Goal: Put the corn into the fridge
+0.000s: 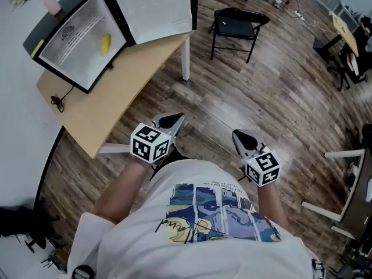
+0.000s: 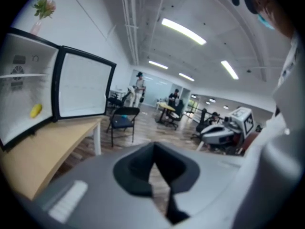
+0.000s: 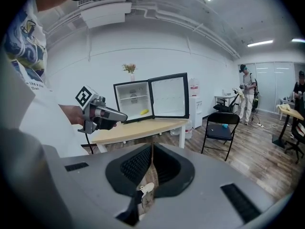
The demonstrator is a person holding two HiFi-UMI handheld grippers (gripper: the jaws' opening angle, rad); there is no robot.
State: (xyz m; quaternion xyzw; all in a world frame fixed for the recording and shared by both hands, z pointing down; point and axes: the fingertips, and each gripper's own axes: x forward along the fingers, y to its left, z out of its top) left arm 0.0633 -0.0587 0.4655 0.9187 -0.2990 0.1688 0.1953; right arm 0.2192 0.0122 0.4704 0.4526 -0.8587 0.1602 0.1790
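The yellow corn (image 1: 105, 43) lies inside the small open fridge (image 1: 70, 54) on the wooden table (image 1: 116, 97); it also shows in the left gripper view as the corn (image 2: 35, 110) and in the right gripper view as the corn (image 3: 144, 111). The fridge door (image 1: 154, 7) stands swung wide. My left gripper (image 1: 173, 121) is shut and empty, held close to my body off the table's near corner. My right gripper (image 1: 242, 138) is shut and empty too, over the floor to the right. Each gripper shows in the other's view: left gripper (image 3: 119, 117), right gripper (image 2: 206, 133).
A black folding chair (image 1: 235, 28) stands on the wood floor beyond the table. A pink vase with flowers (image 1: 51, 3) sits on the fridge top. A cable (image 1: 57, 102) lies on the table's left side. More desks, chairs and people are far off at the right.
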